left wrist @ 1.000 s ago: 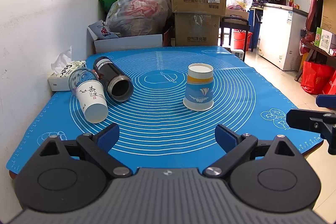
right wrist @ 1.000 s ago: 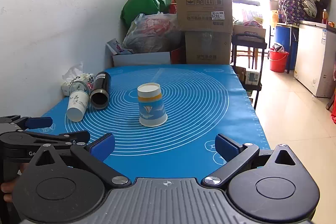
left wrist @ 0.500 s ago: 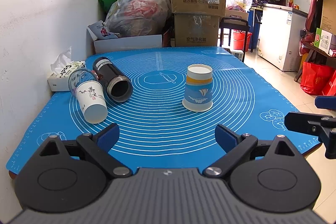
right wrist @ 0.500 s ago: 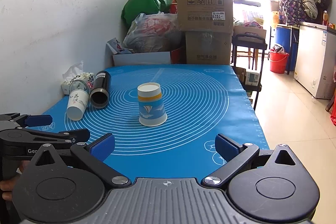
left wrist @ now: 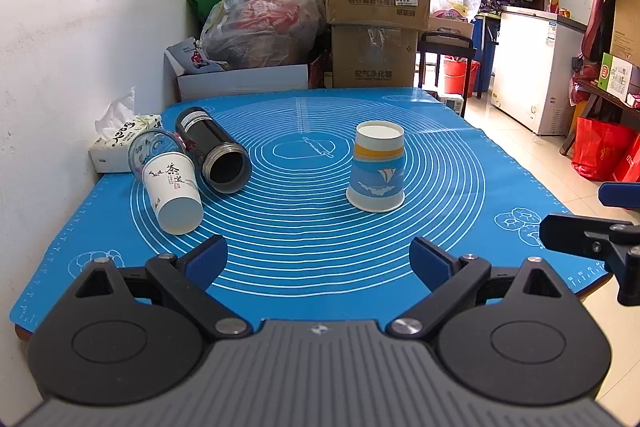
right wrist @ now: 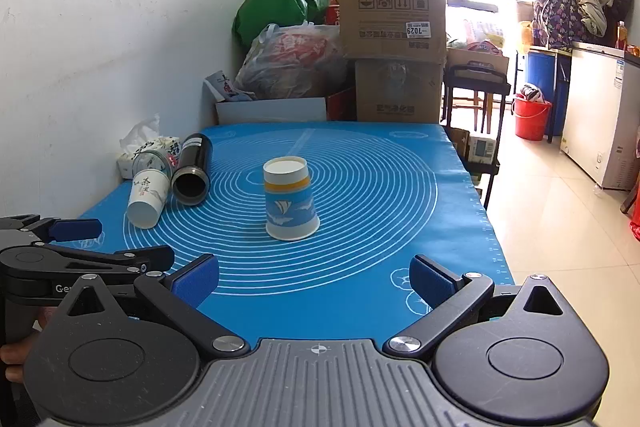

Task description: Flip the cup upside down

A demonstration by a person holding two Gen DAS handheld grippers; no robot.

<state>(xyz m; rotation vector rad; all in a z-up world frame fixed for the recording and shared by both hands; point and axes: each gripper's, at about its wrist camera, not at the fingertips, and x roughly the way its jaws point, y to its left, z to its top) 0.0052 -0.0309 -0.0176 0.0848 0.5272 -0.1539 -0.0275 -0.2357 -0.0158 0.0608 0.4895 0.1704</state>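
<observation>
A blue and white paper cup with a sailboat print (left wrist: 377,167) stands upside down, rim on the blue mat (left wrist: 312,235), near the middle; it also shows in the right wrist view (right wrist: 289,203). My left gripper (left wrist: 318,259) is open and empty, held back at the mat's near edge, well short of the cup. My right gripper (right wrist: 314,277) is open and empty, also at the near edge, to the right of the left one. The right gripper's fingers (left wrist: 580,233) show at the right edge of the left wrist view.
A white paper cup with black writing (left wrist: 173,191), a black flask (left wrist: 214,151) and a clear glass (left wrist: 154,149) lie on their sides at the mat's left. A tissue pack (left wrist: 120,143) sits by the wall. Boxes and bags (left wrist: 376,11) stand behind the table.
Both grippers have drifted very slightly; the cup and the other objects have not moved. Both grippers stay open.
</observation>
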